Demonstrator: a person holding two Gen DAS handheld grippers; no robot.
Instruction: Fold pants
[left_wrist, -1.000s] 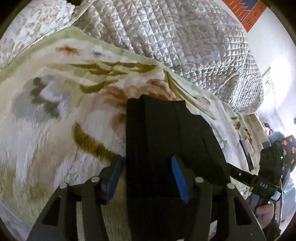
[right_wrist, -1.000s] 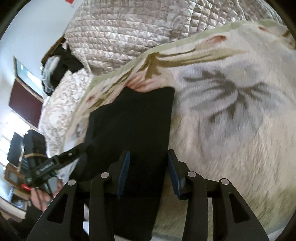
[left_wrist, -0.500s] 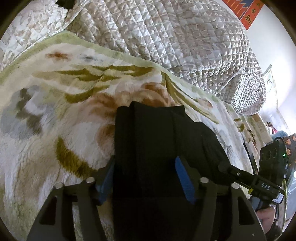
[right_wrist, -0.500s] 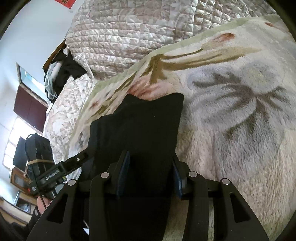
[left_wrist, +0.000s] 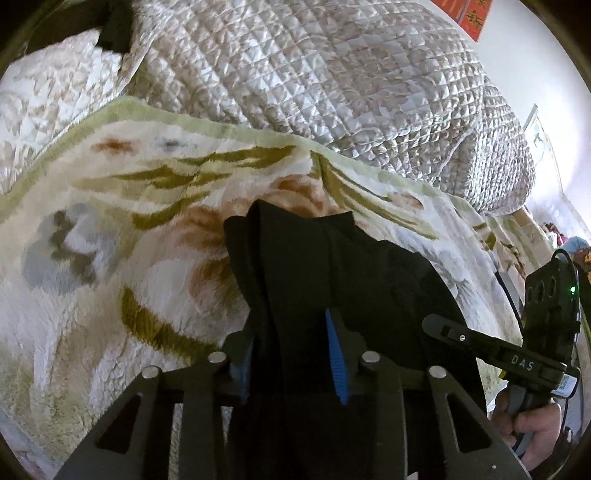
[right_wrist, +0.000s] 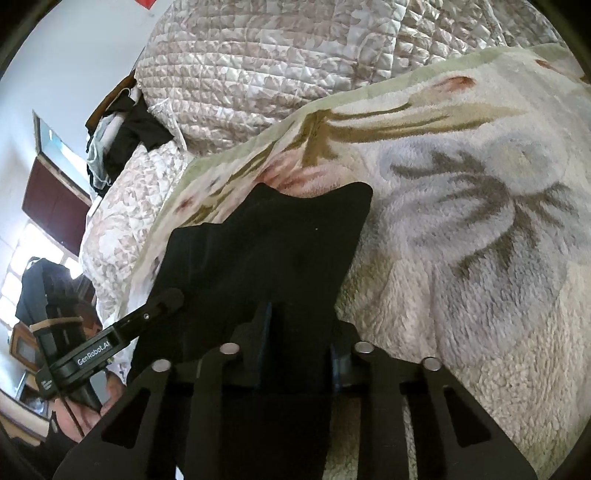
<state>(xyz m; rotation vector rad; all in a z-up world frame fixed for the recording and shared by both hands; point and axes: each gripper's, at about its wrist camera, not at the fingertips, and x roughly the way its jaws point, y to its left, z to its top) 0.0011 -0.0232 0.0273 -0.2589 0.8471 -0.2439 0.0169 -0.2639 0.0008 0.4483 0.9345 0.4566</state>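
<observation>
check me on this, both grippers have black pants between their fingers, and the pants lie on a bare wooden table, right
Not a table: in both wrist views the black pants lie on a fluffy flowered blanket. Left gripper and right gripper do have them between their closing fingers.

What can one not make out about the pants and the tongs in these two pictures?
- Pants, near end: cut off by the bottom edge in both views, behind the tong frames.
- Right tongs: the closing pads are buried in black cloth in the right view; contact unclear.
- Left tongs: closing on the cloth; the left pad is half covered by it.
- Fold layers: black on black, uncountable.
- Blanket under the pants: hidden.
</observation>
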